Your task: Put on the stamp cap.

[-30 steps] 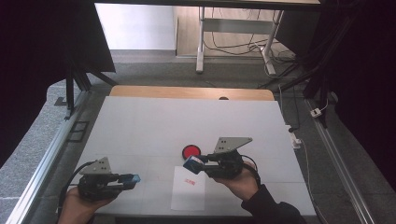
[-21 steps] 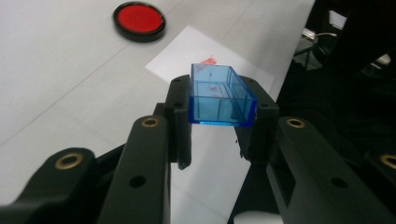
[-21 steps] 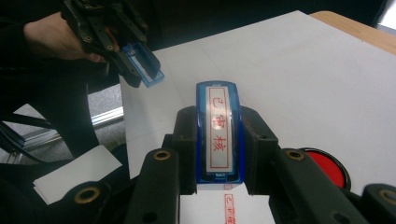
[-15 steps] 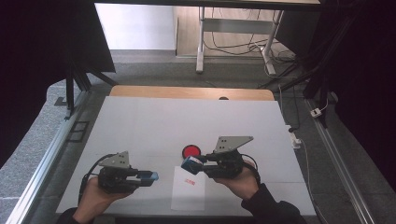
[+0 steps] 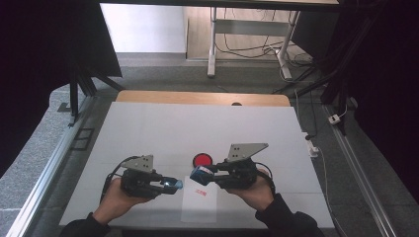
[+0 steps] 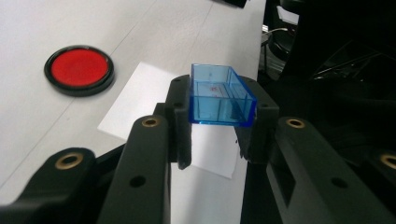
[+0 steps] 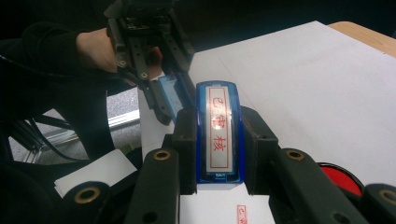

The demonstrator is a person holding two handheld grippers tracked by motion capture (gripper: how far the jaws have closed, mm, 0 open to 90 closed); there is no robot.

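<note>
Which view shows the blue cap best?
The left gripper view: the cap sits close up, open side visible, between the jaws. The high view shows a small blue speck; the right gripper view shows one edge.

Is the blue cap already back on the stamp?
No: the blue cap sits clamped in the left hand-held gripper, apart from the stamp in the right hand-held gripper.

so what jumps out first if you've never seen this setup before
Two blue things held close together over the white paper near the table's front edge: the left hand-held gripper clamps a clear blue cap, the right hand-held gripper a blue stamp with red characters. Just behind them sits a round red ink pad.
</note>
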